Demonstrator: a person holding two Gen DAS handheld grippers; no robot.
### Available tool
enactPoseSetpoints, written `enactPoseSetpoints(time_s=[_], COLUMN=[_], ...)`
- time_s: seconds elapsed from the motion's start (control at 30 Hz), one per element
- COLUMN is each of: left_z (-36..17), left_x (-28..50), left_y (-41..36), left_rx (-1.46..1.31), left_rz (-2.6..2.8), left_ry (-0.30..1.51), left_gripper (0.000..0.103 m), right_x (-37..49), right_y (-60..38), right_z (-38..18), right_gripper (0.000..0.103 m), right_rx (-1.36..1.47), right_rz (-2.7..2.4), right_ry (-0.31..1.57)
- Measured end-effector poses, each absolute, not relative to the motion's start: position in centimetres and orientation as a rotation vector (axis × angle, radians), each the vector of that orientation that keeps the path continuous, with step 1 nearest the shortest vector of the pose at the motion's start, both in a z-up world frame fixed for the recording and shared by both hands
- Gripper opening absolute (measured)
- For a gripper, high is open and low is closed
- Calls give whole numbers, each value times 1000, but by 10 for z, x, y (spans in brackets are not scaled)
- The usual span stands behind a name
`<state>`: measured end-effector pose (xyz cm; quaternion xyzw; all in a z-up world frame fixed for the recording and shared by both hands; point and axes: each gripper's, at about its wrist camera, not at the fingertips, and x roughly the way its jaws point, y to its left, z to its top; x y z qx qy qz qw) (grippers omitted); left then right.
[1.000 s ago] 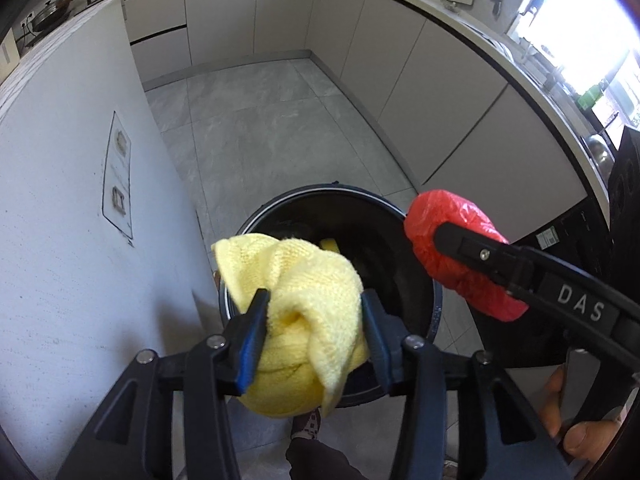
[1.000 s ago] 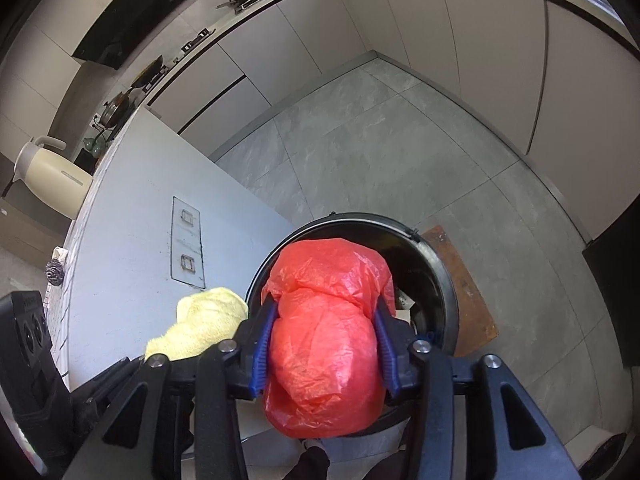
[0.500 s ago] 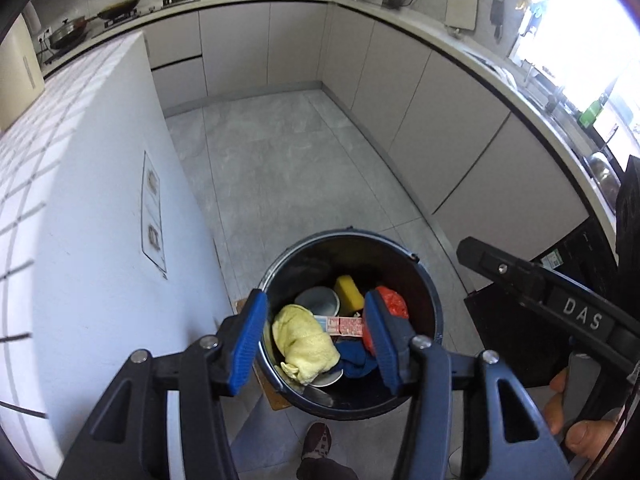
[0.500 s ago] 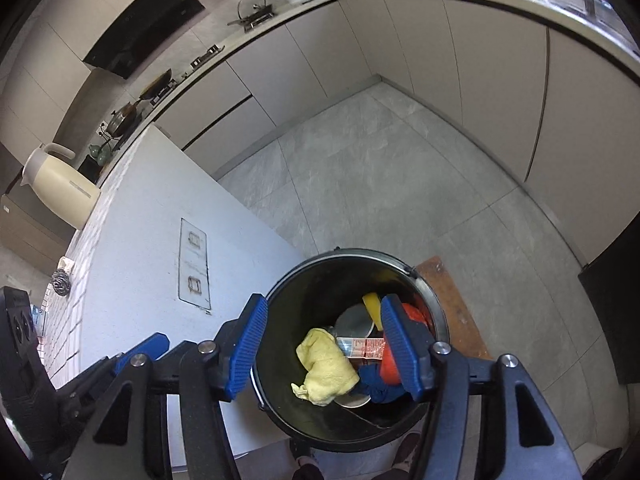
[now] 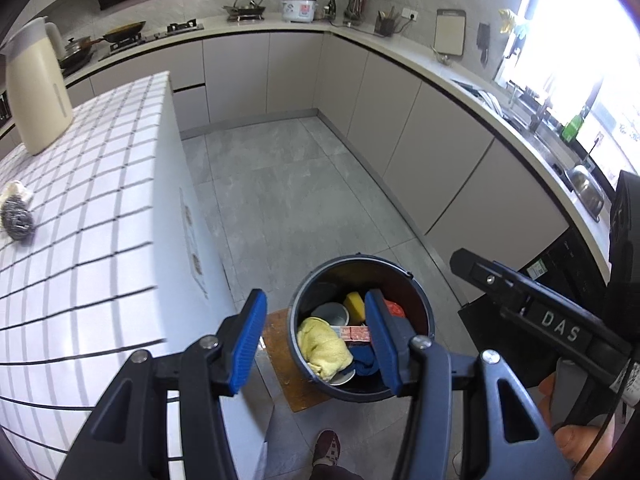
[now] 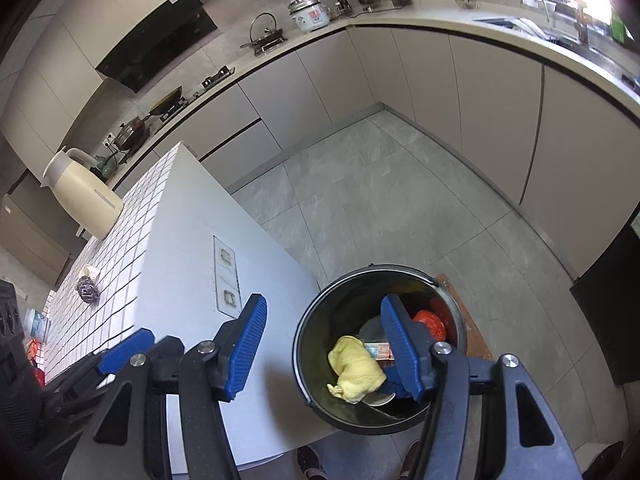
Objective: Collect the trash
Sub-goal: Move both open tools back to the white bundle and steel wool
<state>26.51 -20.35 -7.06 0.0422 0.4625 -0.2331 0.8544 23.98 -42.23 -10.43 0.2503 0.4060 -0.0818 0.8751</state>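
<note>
A black round trash bin (image 5: 420, 304) (image 6: 320, 312) stands on the floor beside the white tiled island. Inside lie a yellow cloth (image 5: 324, 344) (image 6: 354, 366), a red plastic bag (image 6: 432, 324) (image 5: 394, 309), a yellow sponge (image 5: 354, 304), a small printed box (image 5: 354, 333), a blue rag and a round lid. My left gripper (image 5: 316, 338) is open and empty, high above the bin. My right gripper (image 6: 322, 344) is open and empty above the bin's left rim; its arm also shows in the left wrist view (image 5: 532, 308).
The white tiled island (image 5: 80, 216) (image 6: 168, 248) carries a cream kettle (image 5: 34, 88) (image 6: 82, 194) and a steel scourer (image 5: 16, 220) (image 6: 88, 289). A brown mat (image 5: 280, 364) lies under the bin. Counters and cabinets ring the grey floor (image 5: 288, 192). My shoe (image 5: 326, 446) is below.
A second ago the left gripper held the yellow cloth and the right held the red bag. Both opened, the items fell into the bin, and both grippers have risen.
</note>
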Motion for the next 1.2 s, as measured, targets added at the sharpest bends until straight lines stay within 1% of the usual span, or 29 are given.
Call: enactPoseSetpoints(time_s=[0.17,0.23,0.3,0.43,0.87,1.2], left_z=[-54,-49,-44,-36,-35,-43], left_x=[266,267,269,276,309,346], left_y=[-174,-161,-144,-104,36,108], left_rx=[74,66,56,27,-49,-61], left_rz=[-482,-472,-457,-393,-150,-92], left_ry=[951,943,932,910,882,885], left_gripper=[53,55,57,57,57,57], right_x=[240,242,246,258,320,365], right_y=[-392,-377,-359,-322,-186,-101], right_z=[-85,-77,-70,-58,-39,-39], right_gripper=[66,66,67,67,68,69], right_rx=[471,457,440,410,307,263], right_rz=[-189,-182,-163,-109,105,181], right_ry=[831,826,818,805,794,807])
